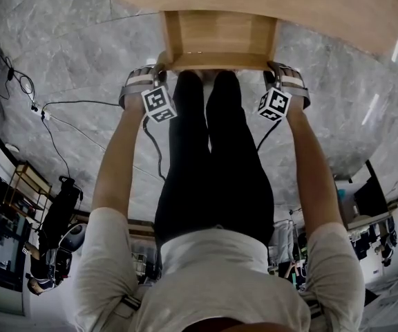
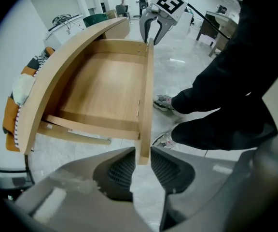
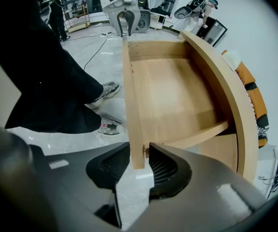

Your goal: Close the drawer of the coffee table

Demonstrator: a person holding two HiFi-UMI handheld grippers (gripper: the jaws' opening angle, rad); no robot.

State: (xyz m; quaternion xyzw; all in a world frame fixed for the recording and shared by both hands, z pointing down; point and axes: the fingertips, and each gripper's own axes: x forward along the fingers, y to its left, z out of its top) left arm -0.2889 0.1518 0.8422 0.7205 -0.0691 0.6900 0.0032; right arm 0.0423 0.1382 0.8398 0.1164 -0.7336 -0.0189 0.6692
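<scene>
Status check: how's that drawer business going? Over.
Both open: left claw and right claw each straddle the drawer front. The drawer pulled out, empty. The person's legs stand clear of its path.

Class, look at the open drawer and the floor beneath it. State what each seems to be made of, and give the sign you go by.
Drawer: light wood or wood-look board, matt finish. Faint straight grain and plain cut edges show, so it may be veneer rather than solid wood.
Floor: polished grey stone or marble-look tile. It has pale veining and glossy reflections.
</scene>
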